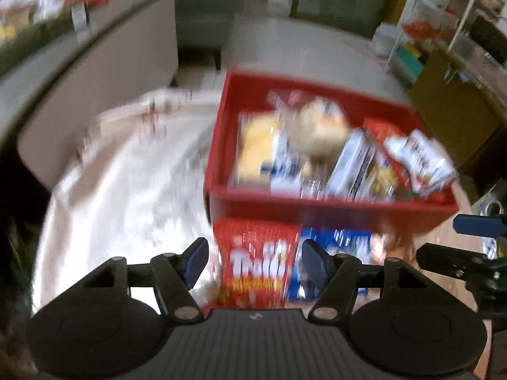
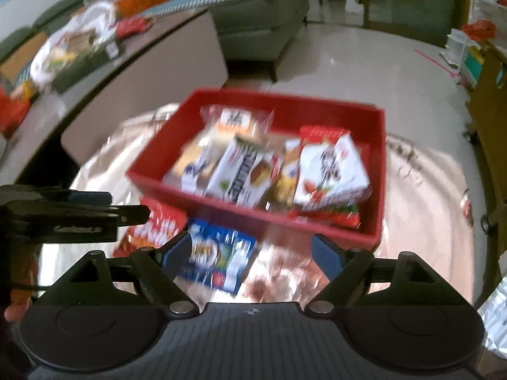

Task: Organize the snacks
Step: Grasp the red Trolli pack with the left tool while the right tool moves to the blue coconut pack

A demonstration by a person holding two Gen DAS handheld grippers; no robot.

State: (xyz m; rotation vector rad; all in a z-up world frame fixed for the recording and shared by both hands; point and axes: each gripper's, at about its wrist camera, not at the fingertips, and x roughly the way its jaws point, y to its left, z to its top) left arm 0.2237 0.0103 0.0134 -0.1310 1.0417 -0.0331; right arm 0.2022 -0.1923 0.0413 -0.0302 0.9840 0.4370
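A red bin (image 1: 317, 204) (image 2: 152, 155) stands on the table and holds several snack packs and boxes. A red Trolli bag (image 1: 258, 262) (image 2: 158, 226) and a blue snack pack (image 1: 336, 253) (image 2: 218, 253) lie on the table just in front of the bin. My left gripper (image 1: 253, 261) is open and empty, hovering over the red bag. My right gripper (image 2: 252, 253) is open and empty, above the blue pack and a clear packet with brown pieces (image 2: 279, 272). Both views are motion-blurred.
The table wears a shiny pale floral cloth (image 1: 126, 190). A grey counter (image 2: 142, 60) with bags and clutter runs along the left, a green sofa (image 2: 259, 28) behind it. Shelves (image 1: 443, 25) and a cardboard box (image 1: 450, 101) stand at right.
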